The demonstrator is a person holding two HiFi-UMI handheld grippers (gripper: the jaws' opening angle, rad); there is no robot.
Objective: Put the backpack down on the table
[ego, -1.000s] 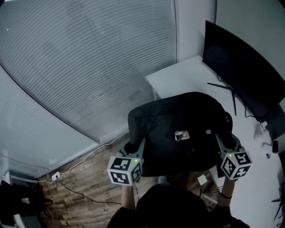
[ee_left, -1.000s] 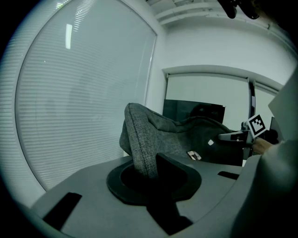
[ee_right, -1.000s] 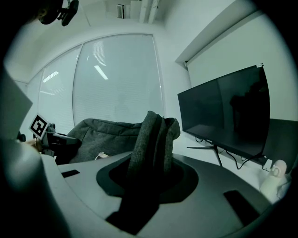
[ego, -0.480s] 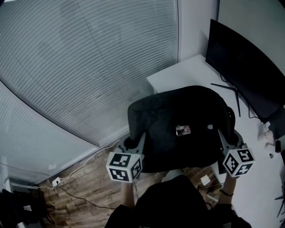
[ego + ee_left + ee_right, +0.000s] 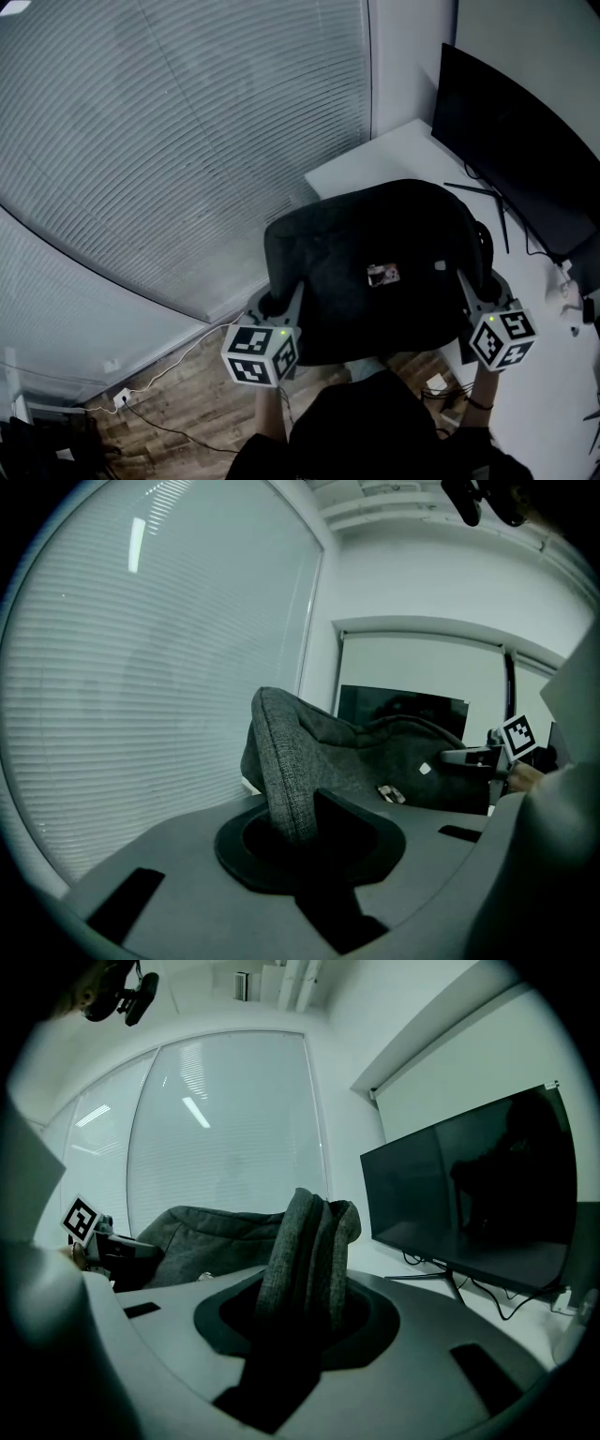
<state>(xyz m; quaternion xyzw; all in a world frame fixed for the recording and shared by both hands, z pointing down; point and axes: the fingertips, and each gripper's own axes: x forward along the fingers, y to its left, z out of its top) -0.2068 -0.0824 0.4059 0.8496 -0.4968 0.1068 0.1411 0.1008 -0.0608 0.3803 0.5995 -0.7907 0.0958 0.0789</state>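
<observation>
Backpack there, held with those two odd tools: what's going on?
A person grips a dark grey backpack with a clamp-like gripper in each hand. The left gripper is shut on one side's fabric edge, the right gripper on a bunched fold at the other. The backpack is held up over the corner of the white table, beside a dark monitor, and does not look set down yet.

Both grippers were held out ahead of the body, pointing slightly downward. The left gripper [image 5: 278, 302] was clamped on the backpack's [image 5: 375, 234] left edge, and the right gripper [image 5: 475, 281] pinched bunched fabric at its right edge.
</observation>
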